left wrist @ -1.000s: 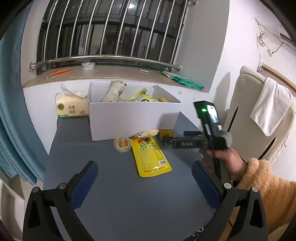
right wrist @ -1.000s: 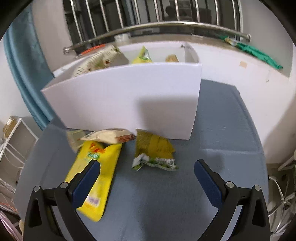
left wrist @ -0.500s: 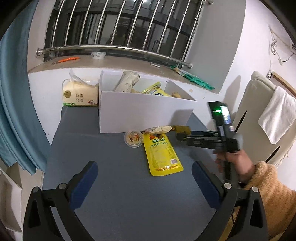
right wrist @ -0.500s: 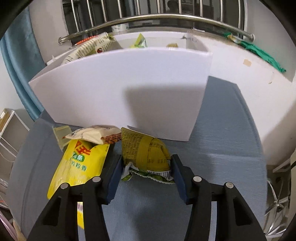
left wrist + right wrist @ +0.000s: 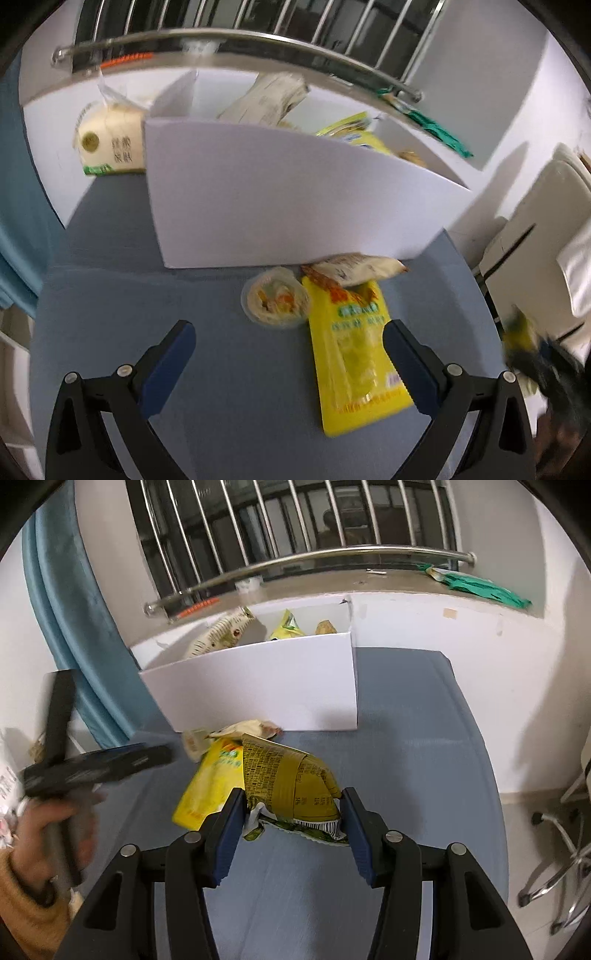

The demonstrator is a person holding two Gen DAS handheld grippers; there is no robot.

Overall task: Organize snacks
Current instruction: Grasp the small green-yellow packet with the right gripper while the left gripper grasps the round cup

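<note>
My right gripper [image 5: 291,812] is shut on an olive-green snack packet [image 5: 291,782] and holds it above the blue-grey table [image 5: 424,775]. In the left wrist view that gripper and packet [image 5: 521,336] blur at the far right. My left gripper [image 5: 288,347] is open and empty, low over the table in front of a round clear cup [image 5: 275,301], a yellow pouch [image 5: 354,350] and a beige packet [image 5: 356,267]. The white box [image 5: 280,218] behind them holds several snacks. The box [image 5: 266,679], pouch [image 5: 210,782] and beige packet [image 5: 243,729] also show in the right wrist view.
A pale bag of tissue [image 5: 110,142] stands left of the box against the wall. A windowsill with a steel rail [image 5: 306,559] runs behind. A blue curtain [image 5: 74,627] hangs at left. A cream chair [image 5: 535,229] stands right of the table.
My right gripper has lifted the olive-green packet off the table and pulled back from the box. My left gripper has moved forward and down toward the cup and yellow pouch.
</note>
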